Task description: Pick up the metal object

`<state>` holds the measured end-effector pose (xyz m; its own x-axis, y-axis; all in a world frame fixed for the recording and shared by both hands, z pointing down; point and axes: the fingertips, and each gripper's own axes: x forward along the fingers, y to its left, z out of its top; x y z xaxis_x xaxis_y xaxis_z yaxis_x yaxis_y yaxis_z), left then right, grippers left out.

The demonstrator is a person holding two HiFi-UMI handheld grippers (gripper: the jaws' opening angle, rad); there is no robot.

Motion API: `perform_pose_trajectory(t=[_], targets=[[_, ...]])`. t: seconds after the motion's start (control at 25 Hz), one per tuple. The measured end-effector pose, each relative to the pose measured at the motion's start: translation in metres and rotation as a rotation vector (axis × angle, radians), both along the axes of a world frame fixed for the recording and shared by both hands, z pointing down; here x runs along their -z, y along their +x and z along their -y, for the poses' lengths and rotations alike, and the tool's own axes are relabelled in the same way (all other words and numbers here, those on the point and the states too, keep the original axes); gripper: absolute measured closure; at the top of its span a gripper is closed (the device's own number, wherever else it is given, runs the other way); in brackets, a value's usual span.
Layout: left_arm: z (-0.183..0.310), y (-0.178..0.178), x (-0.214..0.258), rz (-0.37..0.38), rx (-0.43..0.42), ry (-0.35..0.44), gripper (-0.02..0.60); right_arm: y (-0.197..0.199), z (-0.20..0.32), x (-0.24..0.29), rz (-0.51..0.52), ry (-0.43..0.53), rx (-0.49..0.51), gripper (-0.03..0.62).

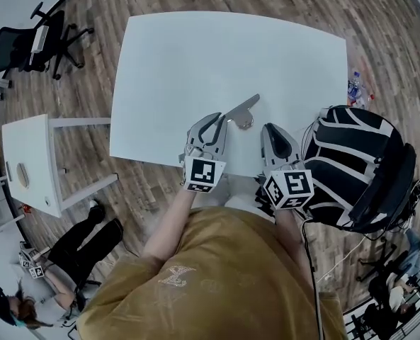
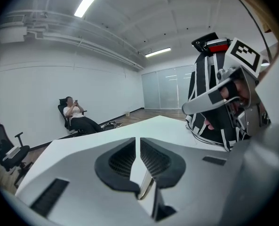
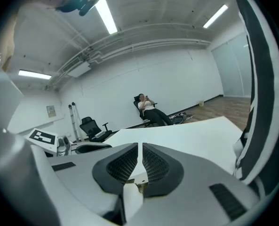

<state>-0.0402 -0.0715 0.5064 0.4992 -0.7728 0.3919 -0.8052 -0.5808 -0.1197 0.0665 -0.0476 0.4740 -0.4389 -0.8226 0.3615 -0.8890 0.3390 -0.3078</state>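
The metal object (image 1: 243, 108), a flat silvery bar with a rounded part at its near end, lies close to the front edge of the white table (image 1: 195, 55). My left gripper (image 1: 222, 119) reaches its near end. In the left gripper view the jaws of the left gripper (image 2: 138, 144) stand almost together, with a shiny strip of the metal object (image 2: 146, 185) caught between them. My right gripper (image 1: 269, 127) hovers just right of the object, apart from it. Seen in its own view, the right gripper (image 3: 140, 147) is shut with nothing held.
A black-and-white striped bag (image 1: 358, 165) sits at the table's right front corner, close to my right gripper. A small white side table (image 1: 29, 161) and an office chair (image 1: 25, 44) stand to the left. A person (image 2: 75, 114) sits in a chair by the far wall.
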Motion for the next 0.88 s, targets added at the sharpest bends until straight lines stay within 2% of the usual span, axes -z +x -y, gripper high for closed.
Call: perform_pose_trajectory(t=[0.32,0.56,0.88], targets=[[-0.004,-0.003,-0.012,0.007,0.004,-0.018,0.566,-0.018,0.001,-0.065,0.122,-0.208,0.013,0.577],[-0.001,-0.009,-0.012,-0.005,0.018,-0.026,0.566,-0.021,0.000,-0.099,0.284,-0.352,-0.041,0.540],[0.003,-0.013,-0.005,-0.027,0.030,-0.003,0.568,-0.030,0.005,-0.129,0.390,-0.460,-0.090,0.539]])
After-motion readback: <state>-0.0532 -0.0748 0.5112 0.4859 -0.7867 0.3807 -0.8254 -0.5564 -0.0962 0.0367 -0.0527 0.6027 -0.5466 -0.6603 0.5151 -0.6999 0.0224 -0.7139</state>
